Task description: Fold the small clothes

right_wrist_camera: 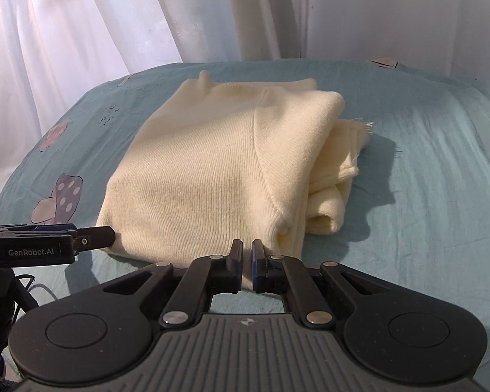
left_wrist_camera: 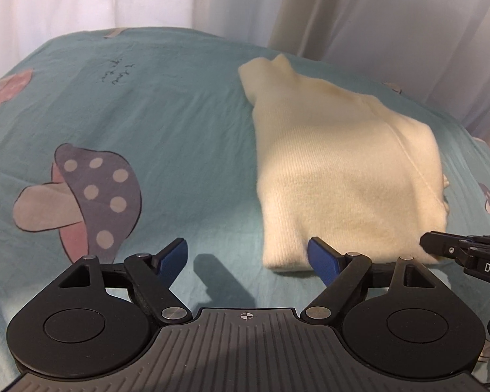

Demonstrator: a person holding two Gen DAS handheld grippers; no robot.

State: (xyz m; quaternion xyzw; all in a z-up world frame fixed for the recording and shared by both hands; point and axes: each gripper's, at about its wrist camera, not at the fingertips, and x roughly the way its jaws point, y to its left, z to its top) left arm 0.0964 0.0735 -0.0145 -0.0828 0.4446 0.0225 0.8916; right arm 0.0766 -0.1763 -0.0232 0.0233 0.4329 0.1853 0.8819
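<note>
A cream knitted sweater (left_wrist_camera: 343, 170) lies folded into a thick stack on the teal bed sheet (left_wrist_camera: 166, 124). It also shows in the right wrist view (right_wrist_camera: 212, 170), with loose layers bulging at its right side. My left gripper (left_wrist_camera: 248, 254) is open and empty at the sweater's near left corner; its right finger touches the hem. My right gripper (right_wrist_camera: 247, 254) is shut at the sweater's near edge, with nothing visibly between the pads. It shows from the side in the left wrist view (left_wrist_camera: 423, 243).
The sheet (right_wrist_camera: 424, 163) carries mushroom prints (left_wrist_camera: 81, 196) left of the sweater. White curtains (right_wrist_camera: 81, 32) hang behind the bed. The left gripper shows in the right wrist view (right_wrist_camera: 111, 233).
</note>
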